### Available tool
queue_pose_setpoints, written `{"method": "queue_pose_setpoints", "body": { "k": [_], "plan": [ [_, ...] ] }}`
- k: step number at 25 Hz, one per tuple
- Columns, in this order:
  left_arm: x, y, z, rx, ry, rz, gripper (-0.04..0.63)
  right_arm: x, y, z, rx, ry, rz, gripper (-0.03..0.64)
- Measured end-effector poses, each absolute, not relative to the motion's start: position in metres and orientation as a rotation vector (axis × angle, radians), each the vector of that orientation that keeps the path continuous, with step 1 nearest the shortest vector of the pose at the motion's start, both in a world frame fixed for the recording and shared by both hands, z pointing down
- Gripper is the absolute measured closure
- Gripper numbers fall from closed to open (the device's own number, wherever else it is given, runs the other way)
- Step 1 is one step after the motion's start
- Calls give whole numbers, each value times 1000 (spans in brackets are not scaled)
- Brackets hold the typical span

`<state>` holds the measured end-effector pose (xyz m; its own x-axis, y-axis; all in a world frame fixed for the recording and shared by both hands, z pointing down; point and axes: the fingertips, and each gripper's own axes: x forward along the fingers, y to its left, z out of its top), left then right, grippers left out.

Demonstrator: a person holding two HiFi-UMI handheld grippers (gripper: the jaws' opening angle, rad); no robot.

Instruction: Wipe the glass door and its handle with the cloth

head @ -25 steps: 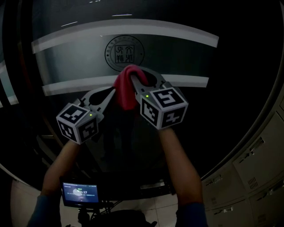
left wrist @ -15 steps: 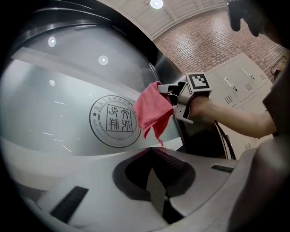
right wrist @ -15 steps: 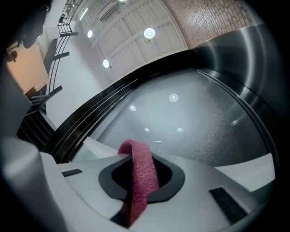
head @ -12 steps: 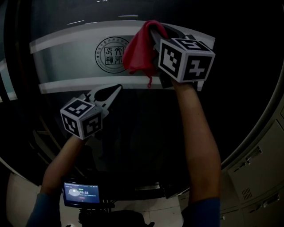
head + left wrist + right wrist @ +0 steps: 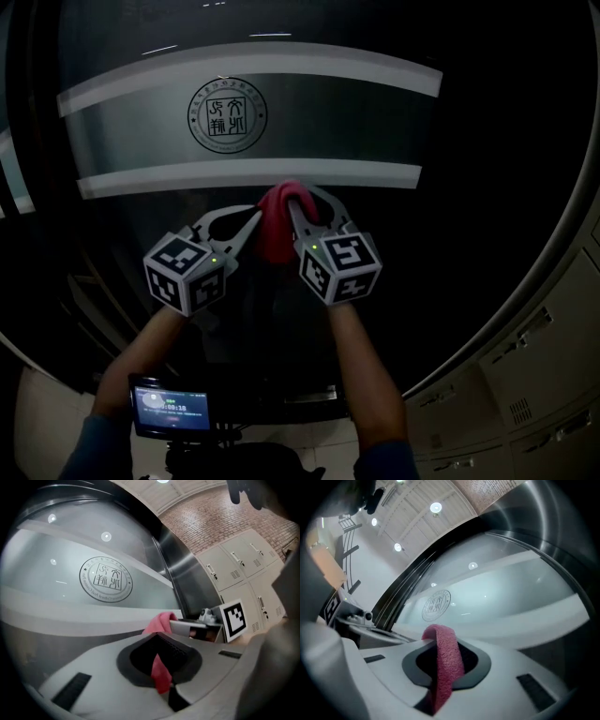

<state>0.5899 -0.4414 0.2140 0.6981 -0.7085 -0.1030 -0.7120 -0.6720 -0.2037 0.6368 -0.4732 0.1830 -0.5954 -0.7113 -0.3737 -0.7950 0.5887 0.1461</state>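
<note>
Both tools clenched on the red cloth (image 5: 277, 232): left tool (image 5: 251, 217) pinches a corner, right tool (image 5: 294, 202) the fold. Cloth sits just ahead, seemingly against the glass door (image 5: 459, 178). Unwiped frosted band (image 5: 375, 122) lies above; handle not made out.

— Supporting surface?
— A pale tiled floor (image 5: 314, 439), which ran along the foot of the glass door (image 5: 309, 112).
— Items on it?
— Grey lockers (image 5: 544, 370) stood at its right. A small lit screen (image 5: 171, 410) showed above it; its footing could not be determined.
</note>
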Motion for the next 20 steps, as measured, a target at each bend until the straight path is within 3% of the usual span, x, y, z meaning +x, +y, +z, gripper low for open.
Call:
{"method": "queue_pose_setpoints", "body": {
  "k": [7,20],
  "plan": [
    [592,-442,252,-2735,1154,-17,584,643,-489,264,-1304,2573,239,591],
    [574,-434,274,-2764,1163,-18,584,631,-465,259,-1296,2558,292,591]
  ]
}}
